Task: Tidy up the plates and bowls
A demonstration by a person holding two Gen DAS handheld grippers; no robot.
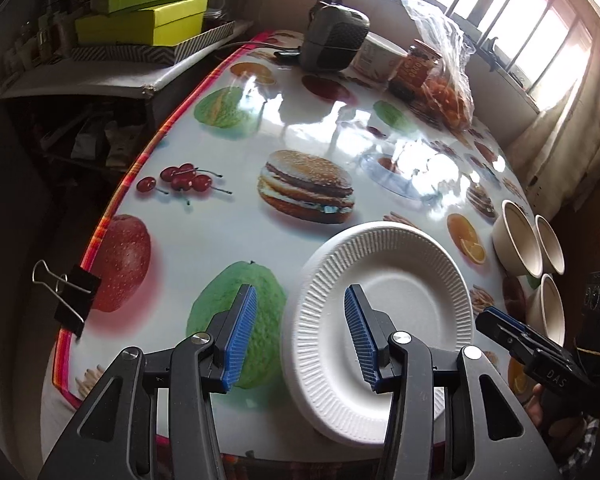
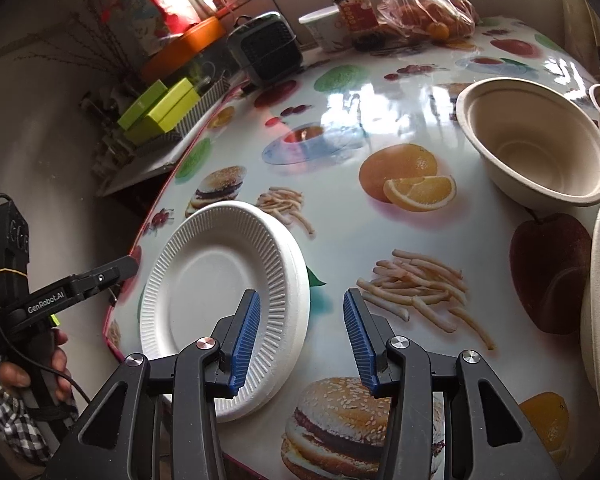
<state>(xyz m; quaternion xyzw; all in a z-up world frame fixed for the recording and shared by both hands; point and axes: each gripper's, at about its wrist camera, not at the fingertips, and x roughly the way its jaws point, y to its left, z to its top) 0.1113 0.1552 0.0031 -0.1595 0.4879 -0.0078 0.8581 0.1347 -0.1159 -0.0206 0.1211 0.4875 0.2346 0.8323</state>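
One white foam plate [image 1: 384, 328] lies at the lower centre of the left wrist view, on the glossy fruit-printed surface [image 1: 228, 168], close to its near edge. It looks very light, a little flexible and easily dented, with a ribbed rim that should give the pads some bite; the flat ribbed rim is the likely place to pinch, since the middle offers nothing to grip. Three beige pulp bowls [image 1: 518, 240] stand together at the right of that view; they look stiffer but just as light, and their thin walls suit a pinch over the lip.

Both tools are partly open and carry nothing. The left tool [image 1: 300, 336] hangs over the plate's left rim, one blue pad above the plate's well and the other above the bare surface; contact cannot be told. The right tool [image 2: 300, 336], at the lower centre of the right wrist view, straddles the plate's right rim [image 2: 284, 280] the same way.
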